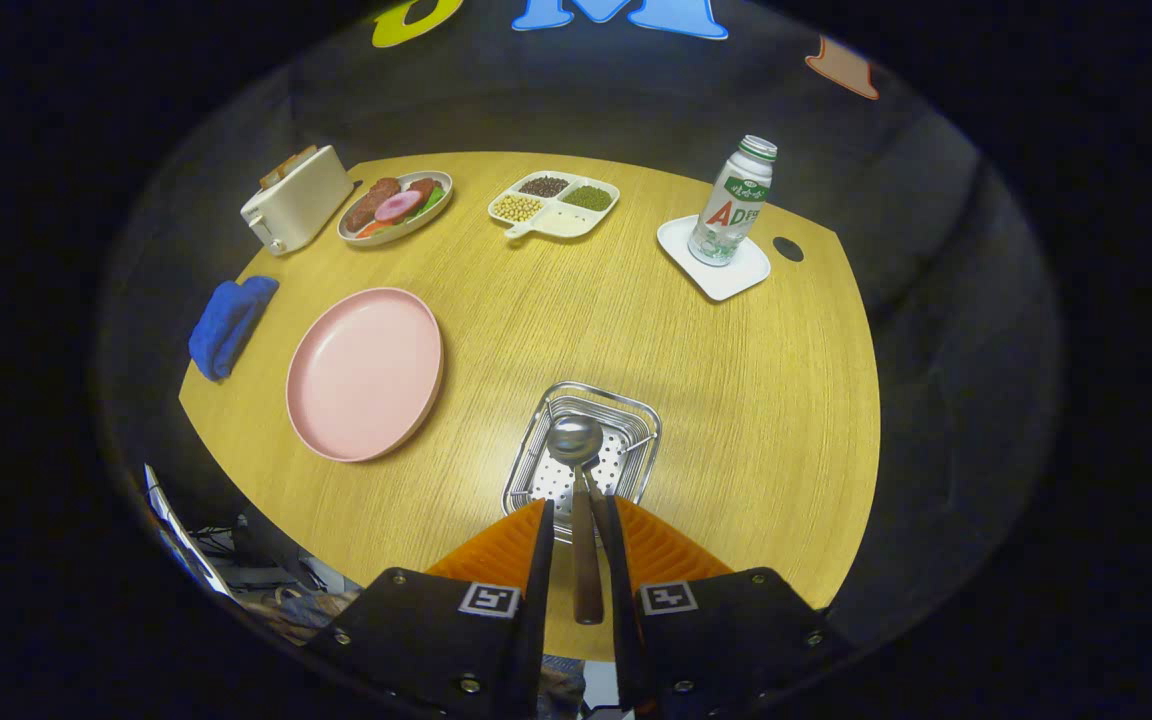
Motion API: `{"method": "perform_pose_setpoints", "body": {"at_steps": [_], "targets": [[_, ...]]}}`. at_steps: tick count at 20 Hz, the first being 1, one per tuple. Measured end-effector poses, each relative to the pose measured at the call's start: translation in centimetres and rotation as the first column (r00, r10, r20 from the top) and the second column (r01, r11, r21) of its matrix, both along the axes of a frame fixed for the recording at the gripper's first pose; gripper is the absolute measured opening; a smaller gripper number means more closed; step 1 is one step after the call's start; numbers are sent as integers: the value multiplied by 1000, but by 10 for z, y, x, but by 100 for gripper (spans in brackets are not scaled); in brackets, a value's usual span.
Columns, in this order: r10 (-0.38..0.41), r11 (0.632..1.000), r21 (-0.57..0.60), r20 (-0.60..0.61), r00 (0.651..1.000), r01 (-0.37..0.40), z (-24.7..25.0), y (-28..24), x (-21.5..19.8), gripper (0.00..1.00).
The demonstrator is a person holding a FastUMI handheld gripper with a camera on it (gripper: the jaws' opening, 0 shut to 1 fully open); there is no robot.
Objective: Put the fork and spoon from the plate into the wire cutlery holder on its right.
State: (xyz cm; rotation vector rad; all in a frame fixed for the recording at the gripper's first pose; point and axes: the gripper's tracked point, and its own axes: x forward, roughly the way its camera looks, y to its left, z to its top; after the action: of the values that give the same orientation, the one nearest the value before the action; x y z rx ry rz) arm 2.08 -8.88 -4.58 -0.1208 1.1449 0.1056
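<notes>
From my remote seat I see one tool [581,540], its two orange fingers [506,545] drawn close and pinching one spoon [577,470] by the handle. The spoon is metal with a dark, wood-like grip that lies between the fingers; its shiny round bowl points forward, just past the fingertips. Directly under that bowl sits one wire cutlery holder [636,420], a silvery rounded-square basket with a perforated floor, just ahead of the tool on the desk [736,400]. Whether the spoon's bowl touches the holder I cannot tell.

Ahead and to the left of the fingers lies one pink plate [364,372], round and bare. Left of it is one folded blue cloth [229,325]. Farther out I count one white toaster [294,200], one oval dish of food [396,205], one divided tray [554,205] with four compartments of grains, and, beyond to the right, one bottle [733,200] upright on one white square coaster [716,268].
</notes>
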Motion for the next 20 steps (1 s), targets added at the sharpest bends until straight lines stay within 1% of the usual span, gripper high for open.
{"method": "perform_pose_setpoints", "body": {"at_steps": [6, 8, 9, 10, 12, 15, 17, 20], "targets": [[-55, 995, 84, 124, 991, 45, 32, -6, -2, 29], [-63, 996, 68, 223, 973, 49, 45, -15, 3, 30], [-68, 997, 62, 288, 955, 53, 52, -19, 6, 30], [-87, 995, 75, 347, 934, 65, 60, -21, 7, 30], [-136, 988, 131, 458, 879, 85, 76, -22, 7, 29], [-212, 969, 228, 581, 786, 92, 94, -26, 2, 29], [-228, 970, 215, 644, 730, 113, 95, -43, -1, 29], [-242, 970, 169, 734, 635, 174, 101, -71, -4, 29]]}}
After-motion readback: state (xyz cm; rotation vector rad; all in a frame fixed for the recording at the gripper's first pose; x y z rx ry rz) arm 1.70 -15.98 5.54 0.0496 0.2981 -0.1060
